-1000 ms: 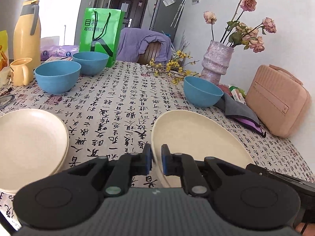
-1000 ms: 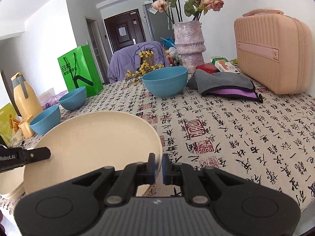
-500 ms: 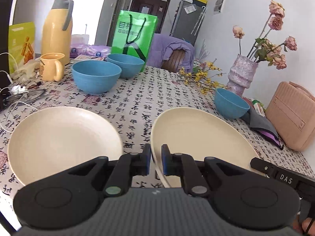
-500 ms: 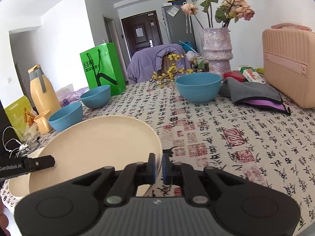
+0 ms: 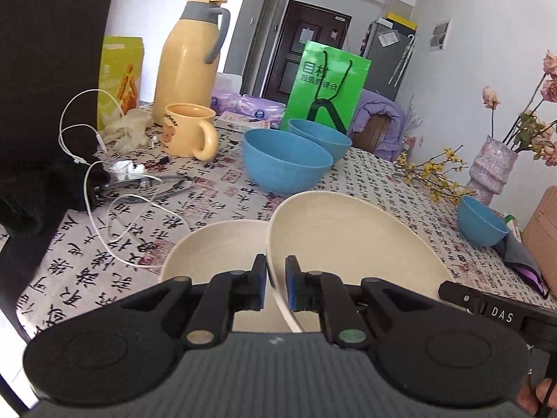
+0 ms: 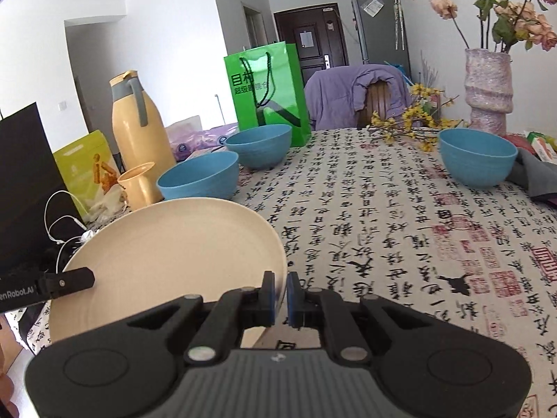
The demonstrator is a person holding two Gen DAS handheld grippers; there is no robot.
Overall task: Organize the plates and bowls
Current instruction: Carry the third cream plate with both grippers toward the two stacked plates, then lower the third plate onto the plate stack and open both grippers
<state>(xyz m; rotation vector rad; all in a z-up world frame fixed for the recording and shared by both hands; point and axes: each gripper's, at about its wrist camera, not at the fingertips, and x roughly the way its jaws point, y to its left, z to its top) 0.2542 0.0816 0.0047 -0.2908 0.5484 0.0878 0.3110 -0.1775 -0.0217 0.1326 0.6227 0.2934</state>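
Note:
A cream plate is held in the air by both grippers. My left gripper is shut on its left rim, my right gripper is shut on its right rim. The held plate hangs partly over a second cream plate lying on the table below. Two blue bowls stand side by side behind the plates. A third blue bowl stands alone at the right, near the vase.
A yellow jug, yellow mug, white cables and a black bag crowd the left. A green bag, a vase, a grey cloth and a pink case stand farther off.
Both grippers have carried the held plate to the left. It now overlaps the plate lying on the table. The jug and mug have come closer in view.

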